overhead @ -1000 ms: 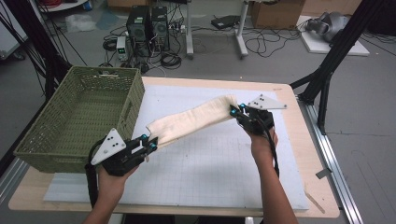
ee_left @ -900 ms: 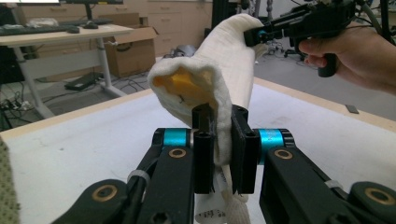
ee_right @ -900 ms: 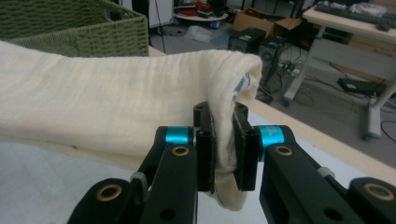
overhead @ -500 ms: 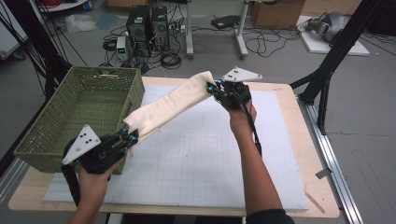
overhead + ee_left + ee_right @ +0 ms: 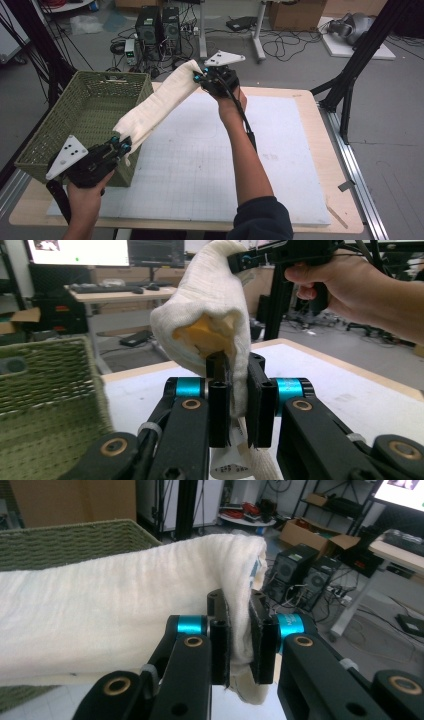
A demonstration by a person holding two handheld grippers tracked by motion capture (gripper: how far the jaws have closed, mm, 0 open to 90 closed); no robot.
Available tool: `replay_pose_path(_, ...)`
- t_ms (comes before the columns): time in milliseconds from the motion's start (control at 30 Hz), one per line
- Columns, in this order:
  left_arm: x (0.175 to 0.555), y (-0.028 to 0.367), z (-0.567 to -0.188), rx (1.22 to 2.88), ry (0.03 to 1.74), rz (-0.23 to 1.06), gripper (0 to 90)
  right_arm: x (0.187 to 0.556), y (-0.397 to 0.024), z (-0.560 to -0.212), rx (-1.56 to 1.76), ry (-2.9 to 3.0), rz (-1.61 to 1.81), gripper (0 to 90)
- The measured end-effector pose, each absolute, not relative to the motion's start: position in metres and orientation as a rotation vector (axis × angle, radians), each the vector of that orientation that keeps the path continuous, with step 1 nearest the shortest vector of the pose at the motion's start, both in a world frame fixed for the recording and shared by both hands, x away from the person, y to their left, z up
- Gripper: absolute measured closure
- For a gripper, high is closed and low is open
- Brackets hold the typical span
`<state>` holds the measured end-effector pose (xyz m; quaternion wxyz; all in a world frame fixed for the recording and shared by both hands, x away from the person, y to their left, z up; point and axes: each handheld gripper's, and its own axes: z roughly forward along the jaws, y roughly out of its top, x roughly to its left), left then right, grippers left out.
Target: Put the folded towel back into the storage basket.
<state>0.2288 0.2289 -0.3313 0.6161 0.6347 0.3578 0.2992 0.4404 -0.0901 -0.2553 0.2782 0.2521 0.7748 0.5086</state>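
— So how far along does the job look?

— Past the midpoint, judging by the layout. The long cream-coloured folded cloth (image 5: 157, 102) hangs in the air, stretched between the two tools, its lower end over the near corner of the green woven rectangular basket (image 5: 60, 135). The left gripper (image 5: 121, 146) has its jaws clamped tight on the low end; in the left gripper view the fabric (image 5: 212, 315) is pinched between them, a yellowish inner layer peeking out of the fold. The right gripper (image 5: 201, 77) bites the high end above the table's far edge, jaws pressed onto a thick bunch of material (image 5: 150, 615).

— And what remains?

— Probably swinging the load fully above the basket, lowering it in, then letting go with both claws. None of it rests inside yet.

— Anything unclear?

— The basket's floor is partly screened by its near wall and by the cloth. A small white label (image 5: 227, 467) dangles beneath the left jaws, its print unreadable. Whether the bundle is one piece or several layers cannot be told. The white gridded mat (image 5: 210, 165) on the wooden table (image 5: 327, 150) lies bare beneath.
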Motion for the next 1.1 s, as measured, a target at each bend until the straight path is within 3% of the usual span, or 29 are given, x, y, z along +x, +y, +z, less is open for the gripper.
replay_pose_path(1100, 0.219, 0.282, -0.334, 1.445, 0.953, 0.842, 82.0, 0.491, 0.062, -0.242, 0.534, 2.184, 1.363, 81.8)
